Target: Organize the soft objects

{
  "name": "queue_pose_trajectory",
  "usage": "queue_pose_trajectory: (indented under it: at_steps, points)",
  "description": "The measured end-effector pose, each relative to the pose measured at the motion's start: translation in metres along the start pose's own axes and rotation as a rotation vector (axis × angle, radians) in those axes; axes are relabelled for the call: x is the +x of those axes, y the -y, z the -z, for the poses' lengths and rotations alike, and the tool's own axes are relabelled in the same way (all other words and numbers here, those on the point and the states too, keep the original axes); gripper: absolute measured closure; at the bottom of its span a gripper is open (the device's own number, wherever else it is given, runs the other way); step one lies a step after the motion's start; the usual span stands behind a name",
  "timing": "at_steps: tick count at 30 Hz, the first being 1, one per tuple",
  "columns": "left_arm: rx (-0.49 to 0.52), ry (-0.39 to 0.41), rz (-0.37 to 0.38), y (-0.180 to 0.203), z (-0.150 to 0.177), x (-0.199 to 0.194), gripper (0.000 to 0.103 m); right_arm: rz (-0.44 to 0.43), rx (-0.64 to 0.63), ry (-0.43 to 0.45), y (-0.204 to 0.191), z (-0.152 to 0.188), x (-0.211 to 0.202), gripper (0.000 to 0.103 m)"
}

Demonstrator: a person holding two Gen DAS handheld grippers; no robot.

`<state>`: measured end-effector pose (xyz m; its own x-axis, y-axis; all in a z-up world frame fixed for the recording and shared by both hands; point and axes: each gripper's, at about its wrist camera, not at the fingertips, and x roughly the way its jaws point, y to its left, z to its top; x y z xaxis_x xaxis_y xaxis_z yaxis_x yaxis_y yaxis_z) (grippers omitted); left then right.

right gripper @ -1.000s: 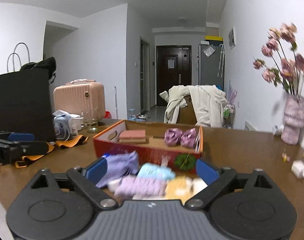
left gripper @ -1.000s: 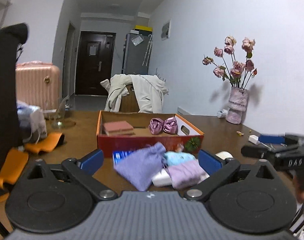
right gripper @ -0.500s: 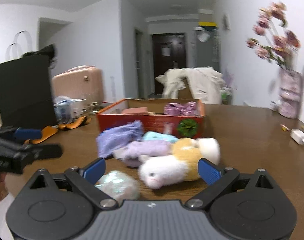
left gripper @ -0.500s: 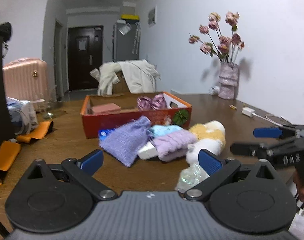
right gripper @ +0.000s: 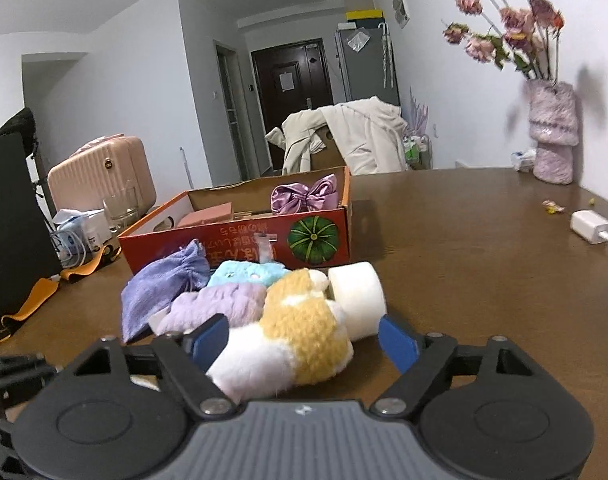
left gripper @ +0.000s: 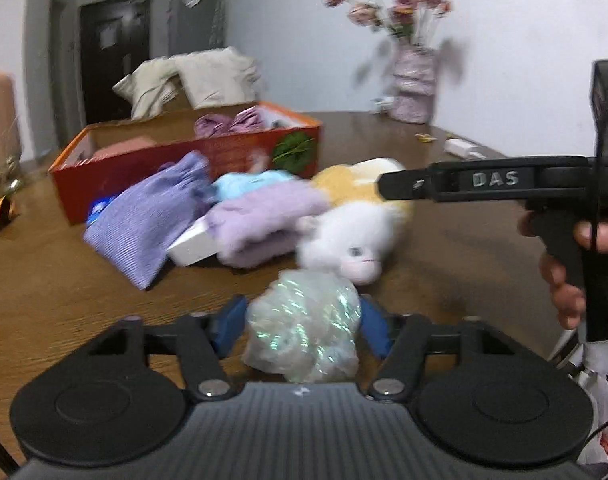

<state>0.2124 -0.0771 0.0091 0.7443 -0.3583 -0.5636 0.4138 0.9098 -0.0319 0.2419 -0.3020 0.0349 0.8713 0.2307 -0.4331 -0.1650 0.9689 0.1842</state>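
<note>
Glossy wooden table (right gripper: 464,248), fluffy plush toy (right gripper: 295,340), iridescent crinkly film bundle (left gripper: 304,324), cardboard box (right gripper: 239,244).

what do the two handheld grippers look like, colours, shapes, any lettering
Both match: the left gripper and right gripper have a ribbed grey body at the base, two round black discs, black linkage arms with silver pivot bolts, and blue pads on the jaws. Seen side-on from the left wrist view, the right one is a black pistol-grip tool with raised DAS lettering along its bar.

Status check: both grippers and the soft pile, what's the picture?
Left gripper closing around iridescent pouf, contact unclear. Right gripper closing around plush toy, right pad clear of it. Orange box behind pile, path open.
</note>
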Motion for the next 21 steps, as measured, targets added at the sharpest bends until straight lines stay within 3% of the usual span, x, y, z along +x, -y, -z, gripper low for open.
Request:
queue_pose_trajectory:
  at_steps: [3,5,9,13,21]
  points:
    - [-0.073,0.001,-0.084,-0.022,-0.006,0.008,0.045,-0.016,0.024,-0.021,0.003,-0.004,0.021,0.032]
    - [-0.133,0.008,-0.120,-0.036,-0.010,0.010,0.045,-0.016,0.037,-0.038,0.003,-0.005,0.033,0.049]
    - [-0.201,0.006,-0.124,-0.055,-0.015,0.009,0.042,-0.003,-0.003,-0.056,-0.007,0.000,0.029,0.051]
    - [-0.163,0.009,-0.110,-0.052,-0.010,0.001,0.029,-0.008,0.004,-0.084,-0.019,0.013,0.000,0.048]
    - [-0.127,0.034,-0.112,-0.042,-0.008,-0.014,0.024,-0.032,0.016,-0.041,-0.025,0.020,-0.043,0.042]
